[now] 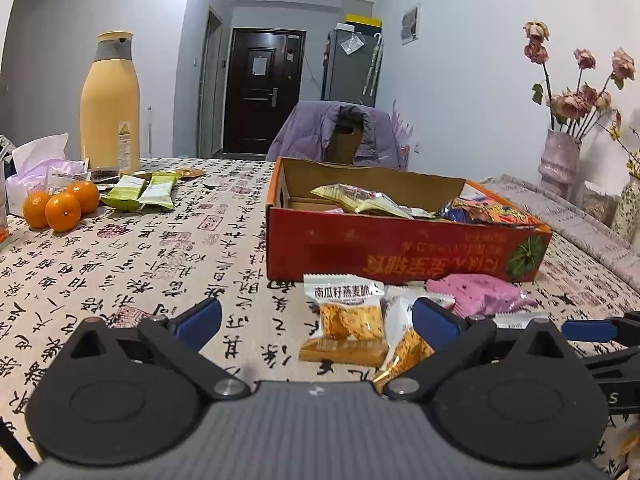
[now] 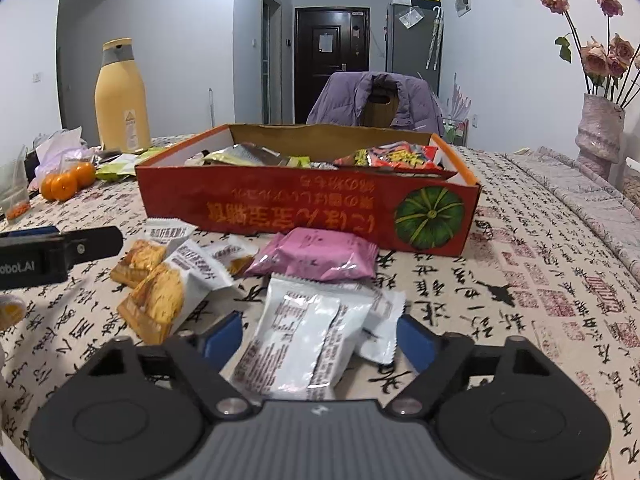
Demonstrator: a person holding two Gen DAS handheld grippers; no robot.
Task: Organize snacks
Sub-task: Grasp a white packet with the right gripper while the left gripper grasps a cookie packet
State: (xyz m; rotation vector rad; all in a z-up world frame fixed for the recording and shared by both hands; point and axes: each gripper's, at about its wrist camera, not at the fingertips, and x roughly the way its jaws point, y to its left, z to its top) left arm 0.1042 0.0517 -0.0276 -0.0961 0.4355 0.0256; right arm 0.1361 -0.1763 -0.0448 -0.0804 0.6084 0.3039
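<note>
A red cardboard box [image 1: 404, 252] holds several snack packets; it also shows in the right wrist view [image 2: 304, 208]. Loose packets lie in front of it: white-and-orange oat crisp packets [image 1: 346, 316] [image 2: 160, 292], a pink packet [image 1: 478, 294] [image 2: 316, 258] and a white packet lying back-side up [image 2: 308, 344]. My left gripper [image 1: 316, 320] is open, low over the table, with an oat crisp packet between its fingers. My right gripper [image 2: 320, 334] is open with its fingers on either side of the white packet. The right gripper's fingers [image 1: 588, 330] show at the left view's right edge.
A yellow jug [image 1: 110, 104], three oranges [image 1: 60, 204], green packets [image 1: 140, 192] and tissues stand at the far left. A vase of dried roses [image 1: 560, 160] stands at the right. A chair with a purple jacket [image 1: 340, 128] is behind the table.
</note>
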